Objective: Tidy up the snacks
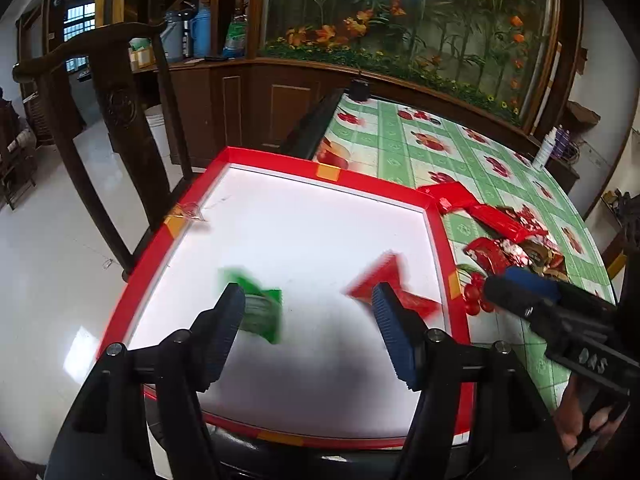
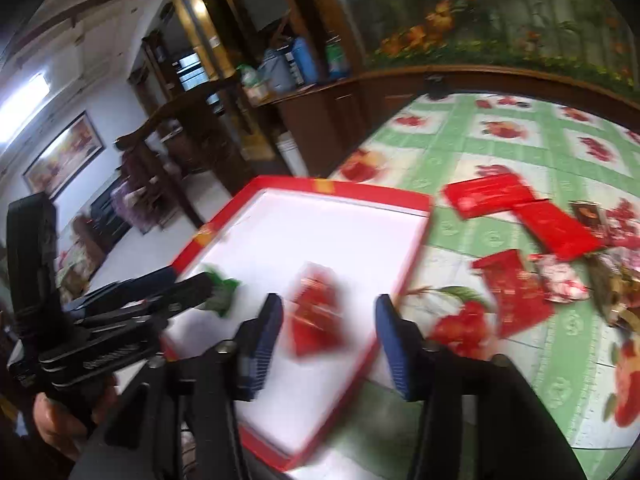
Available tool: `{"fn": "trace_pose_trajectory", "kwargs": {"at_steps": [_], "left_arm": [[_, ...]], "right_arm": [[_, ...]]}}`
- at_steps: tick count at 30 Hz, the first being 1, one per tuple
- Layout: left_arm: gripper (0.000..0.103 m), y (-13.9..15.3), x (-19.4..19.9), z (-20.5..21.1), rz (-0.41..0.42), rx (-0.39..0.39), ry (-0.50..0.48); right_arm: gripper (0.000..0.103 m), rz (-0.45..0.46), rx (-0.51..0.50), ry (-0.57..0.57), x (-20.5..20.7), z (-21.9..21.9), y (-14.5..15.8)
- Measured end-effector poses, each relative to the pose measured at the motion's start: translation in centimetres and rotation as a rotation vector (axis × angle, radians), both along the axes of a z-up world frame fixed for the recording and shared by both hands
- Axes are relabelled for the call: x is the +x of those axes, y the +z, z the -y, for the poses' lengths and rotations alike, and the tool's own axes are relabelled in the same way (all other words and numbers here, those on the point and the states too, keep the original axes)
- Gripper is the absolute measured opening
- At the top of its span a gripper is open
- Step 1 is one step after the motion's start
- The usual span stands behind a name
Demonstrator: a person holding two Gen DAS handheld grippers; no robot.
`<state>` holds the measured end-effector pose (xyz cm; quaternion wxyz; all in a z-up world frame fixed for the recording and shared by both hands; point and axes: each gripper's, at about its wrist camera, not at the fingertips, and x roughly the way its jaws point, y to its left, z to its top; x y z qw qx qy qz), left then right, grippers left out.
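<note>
Both jaws wide, holding nothing, above red tray [image 1: 436,236].
Green packet [image 1: 262,312] and red packet [image 2: 318,312] lie in tray w/ white floor; more red packets [image 2: 516,296] wait on tablecloth [image 2: 500,152], to right of my right gripper [image 2: 328,344], so it's nearer than left gripper [image 1: 312,336].

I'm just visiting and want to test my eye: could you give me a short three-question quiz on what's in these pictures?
1. True or false: the green snack packet lies inside the red-rimmed white tray.
2. Which snack in the tray lies nearer the green fruit-print tablecloth? A) the green packet B) the red snack packet
3. Fill in: both the left tool and the right tool are ____ and hold nothing.

Key: 1 true. 2 B; more red packets wait on the cloth. 3 open.
</note>
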<state>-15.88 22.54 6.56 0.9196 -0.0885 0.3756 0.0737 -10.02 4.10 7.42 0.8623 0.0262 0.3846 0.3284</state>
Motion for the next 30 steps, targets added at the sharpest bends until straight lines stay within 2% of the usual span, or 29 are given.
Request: {"fn": "trace_pose_trajectory", "kwargs": {"at_steps": [3,7,10,14,23,26,29,30], "left_arm": [[0.066,-0.2,0.0,0.5,-0.004,-0.025,-0.040],[0.066,-0.4,0.4,2.4,-0.019,-0.026,-0.098],[0.066,-0.6,0.6,3.7,-0.035,-0.027,-0.137],[0.066,-0.6,0.4,4.9,-0.044,-0.015,-0.169],[0.066,-0.3,0.3,5.8,-0.057,-0.007,-0.192],[0.066,-0.4,0.4,6.3,-0.065,-0.001,-0.198],[0.066,-0.4,0.5,6.7,-0.072,-0.001,-0.199],[0.066,-0.4,0.6,6.8,-0.075,-0.001,-0.199]], "right_arm": [[0.061,0.005,-0.053,-0.095,0.6,3.1,-0.7],[0.061,-0.024,-0.096,-0.236,2.2,7.8,-2.1],[0.071,-0.026,-0.110,-0.273,3.3,9.9,-2.1],[0.072,-0.044,-0.113,-0.254,5.5,10.2,-2.3],[0.080,-0.071,-0.186,-0.214,10.6,6.6,-3.7],[0.079,-0.068,-0.285,-0.186,11.4,4.5,-4.9],[0.076,-0.071,-0.309,-0.174,11.2,4.4,-5.8],[0.059,-0.056,-0.326,-0.168,10.7,4.5,-5.8]]}}
